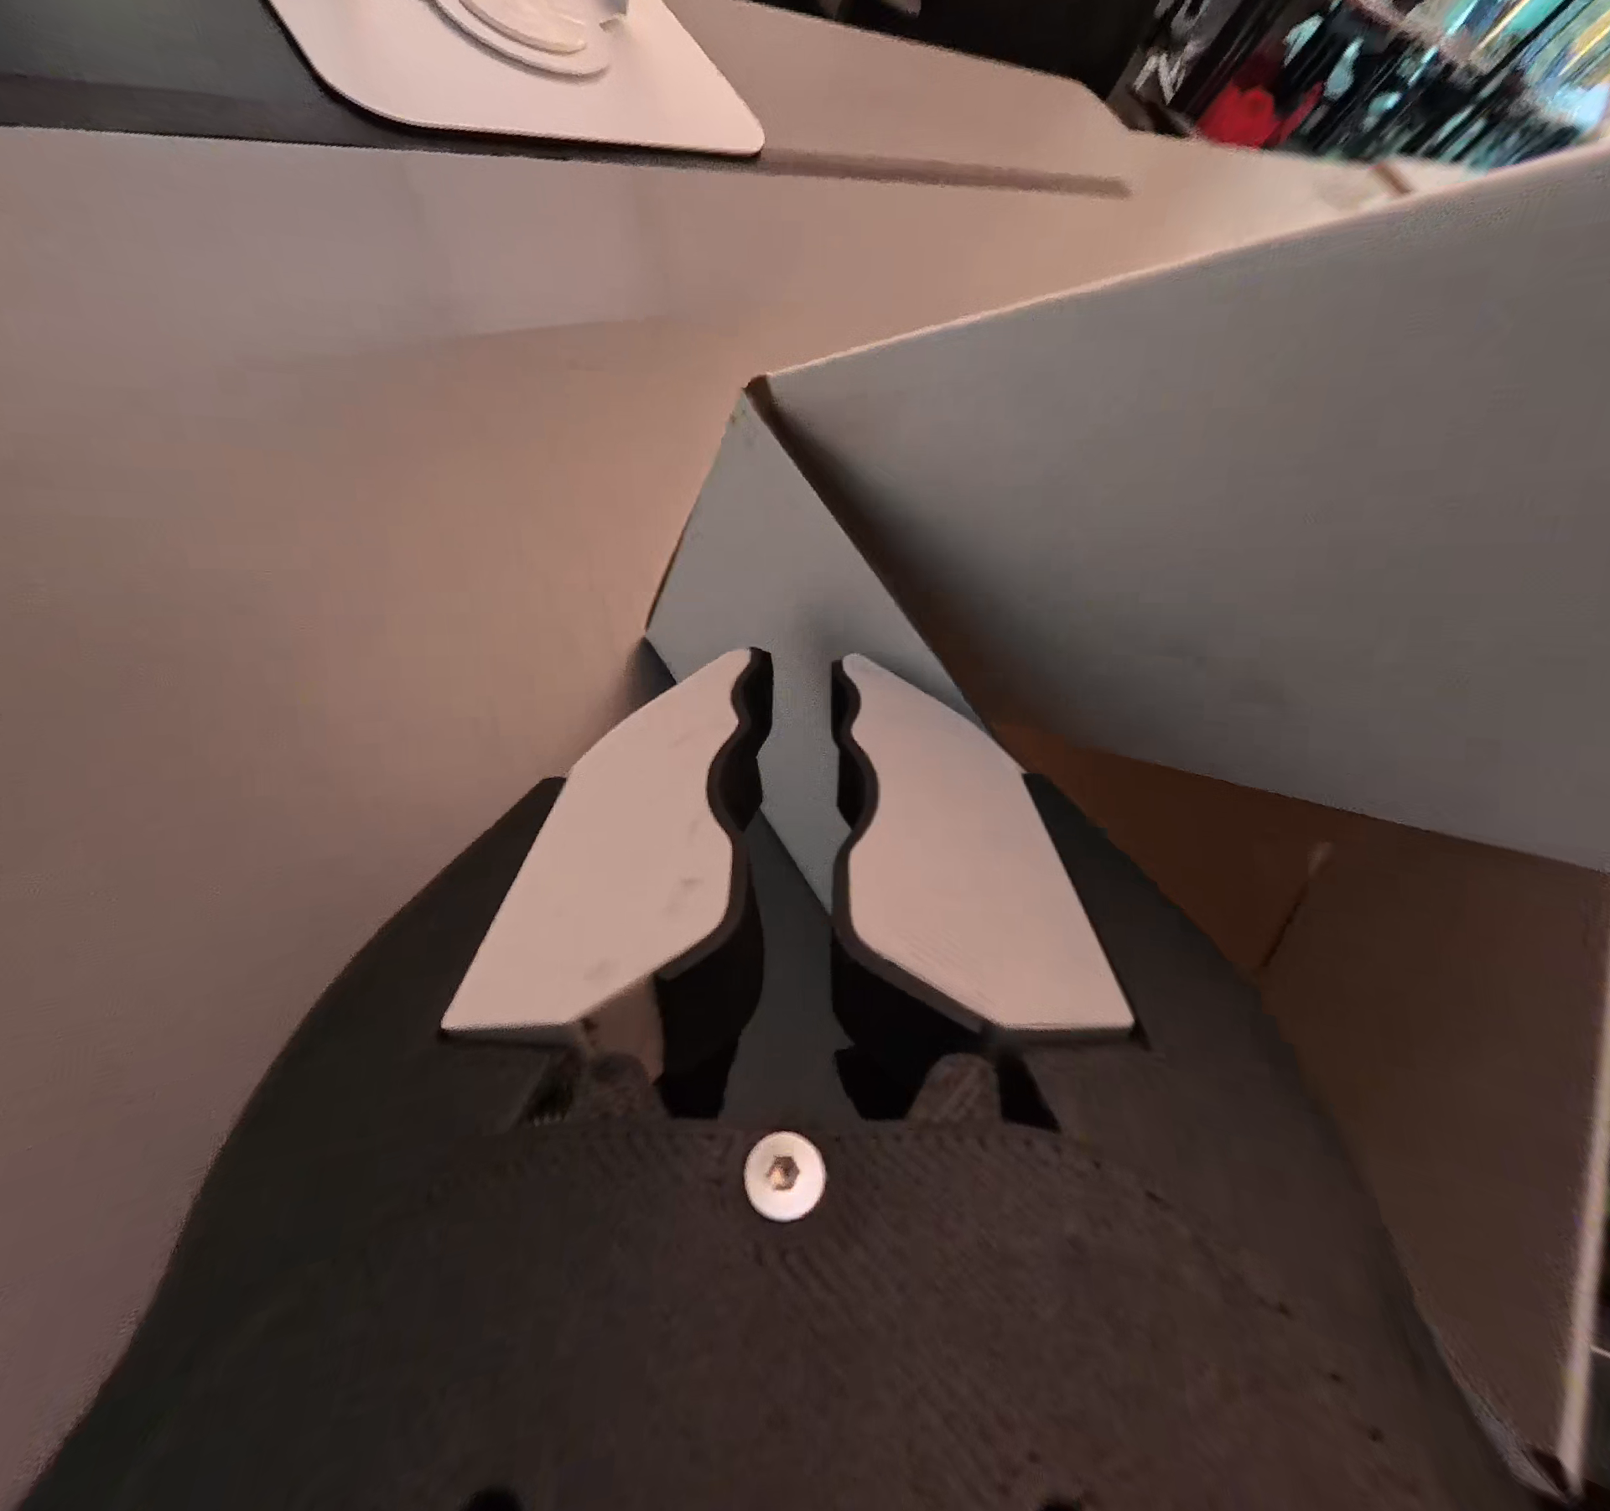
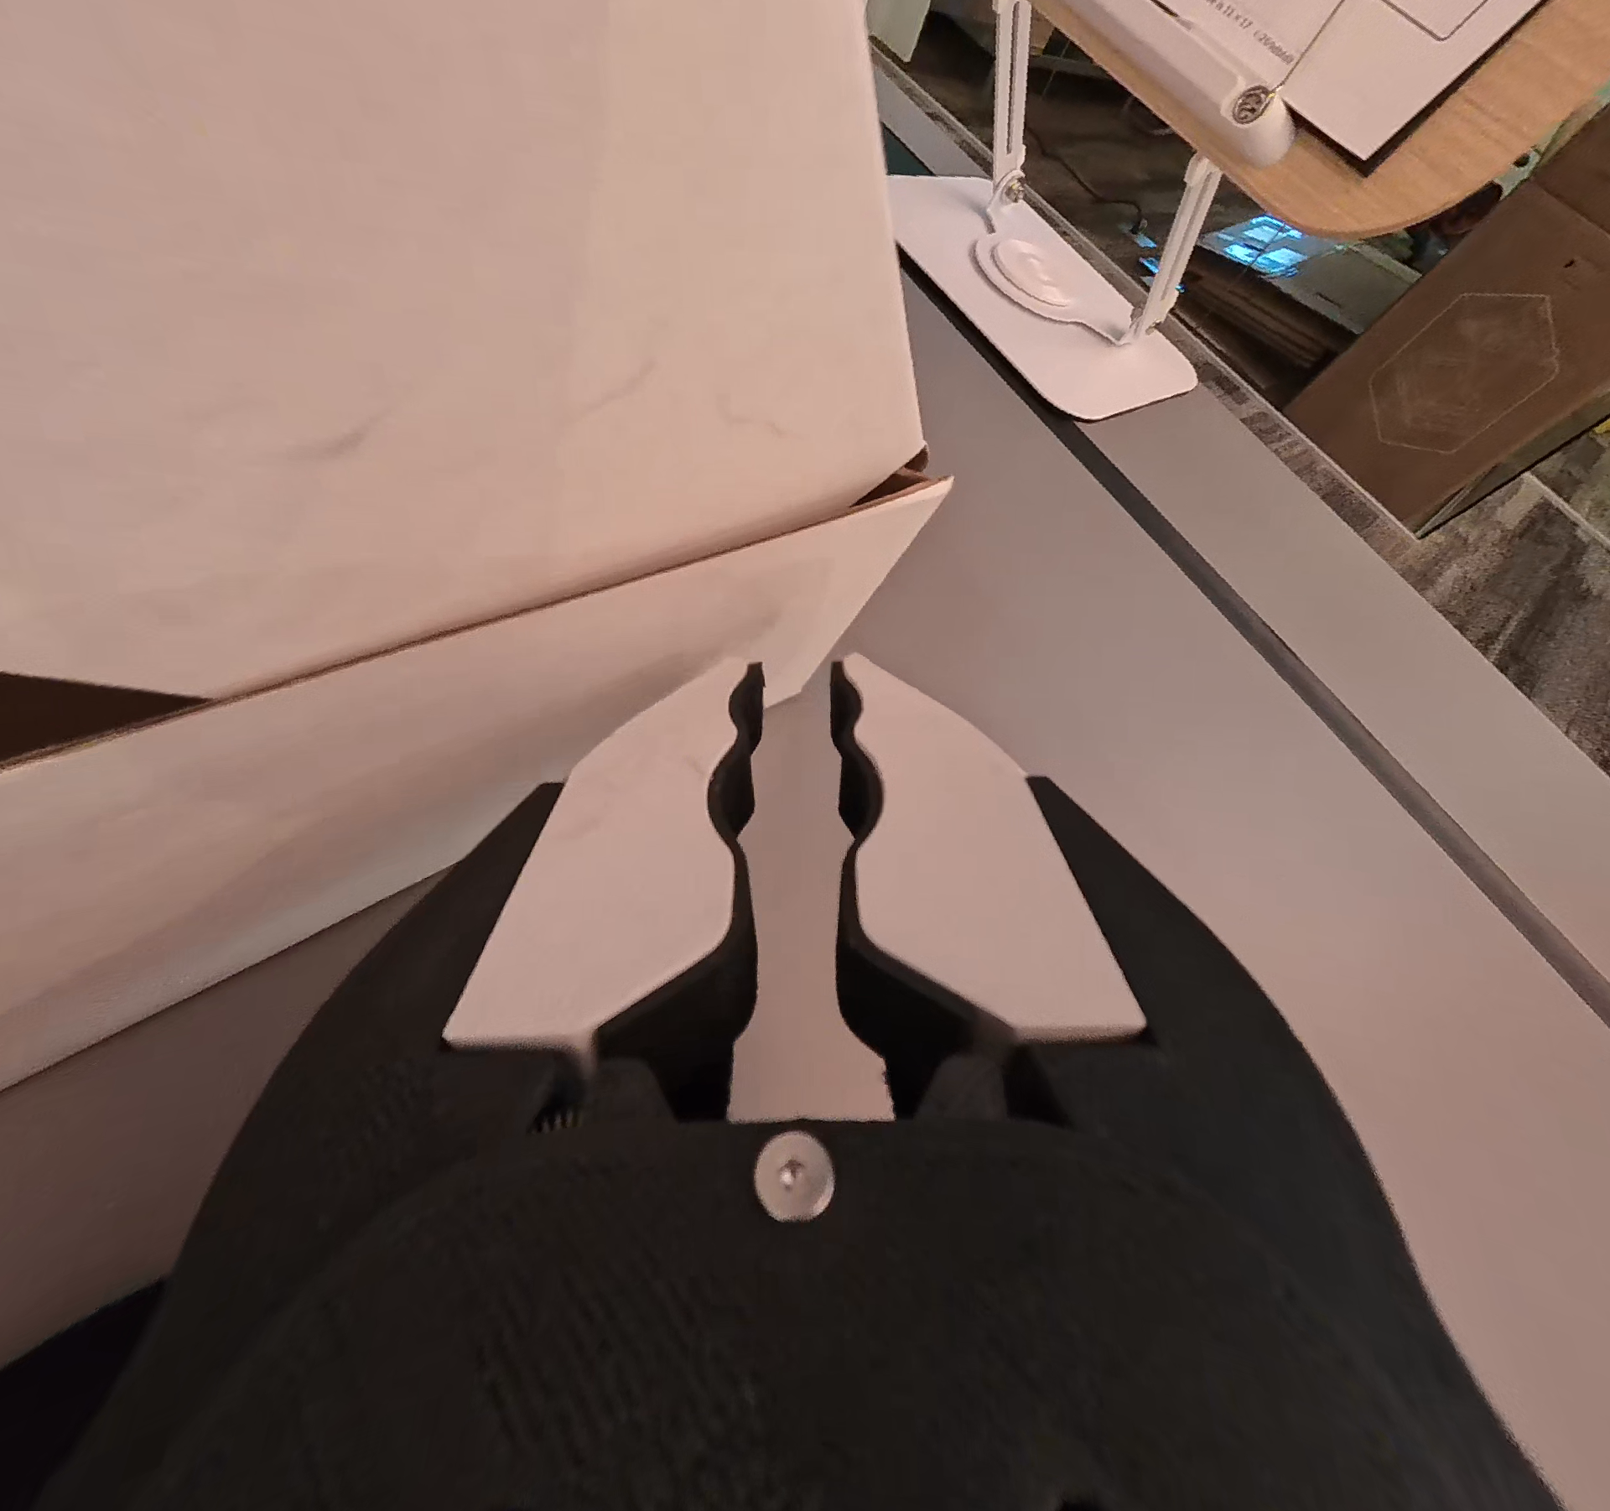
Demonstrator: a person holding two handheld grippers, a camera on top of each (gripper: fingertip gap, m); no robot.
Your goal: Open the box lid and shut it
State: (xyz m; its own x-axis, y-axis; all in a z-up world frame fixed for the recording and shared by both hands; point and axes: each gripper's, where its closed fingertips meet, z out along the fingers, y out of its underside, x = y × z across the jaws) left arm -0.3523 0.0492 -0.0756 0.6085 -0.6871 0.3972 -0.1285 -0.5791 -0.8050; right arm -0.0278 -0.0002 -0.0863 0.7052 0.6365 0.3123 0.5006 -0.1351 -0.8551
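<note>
A white cardboard box stands on the grey table [image 1: 261,511]. Its lid [image 1: 1220,511] is raised, so the brown inside [image 1: 1307,946] shows under it. My left gripper [image 1: 803,668] is nearly shut on the lid's left corner flap [image 1: 758,528], which runs down between the fingers. In the right wrist view the lid's top panel [image 2: 436,206] and front flap [image 2: 653,624] sit above the box wall [image 2: 261,859]. My right gripper [image 2: 797,672] is nearly shut on the flap's pointed right corner.
A white stand base [image 1: 488,32] sits on the table behind the box; it also shows in the right wrist view [image 2: 1072,310]. It carries a wooden board with a paper sheet [image 2: 1307,75]. The table's right edge [image 2: 1307,598] is near. A brown box [image 2: 1481,354] lies on the floor.
</note>
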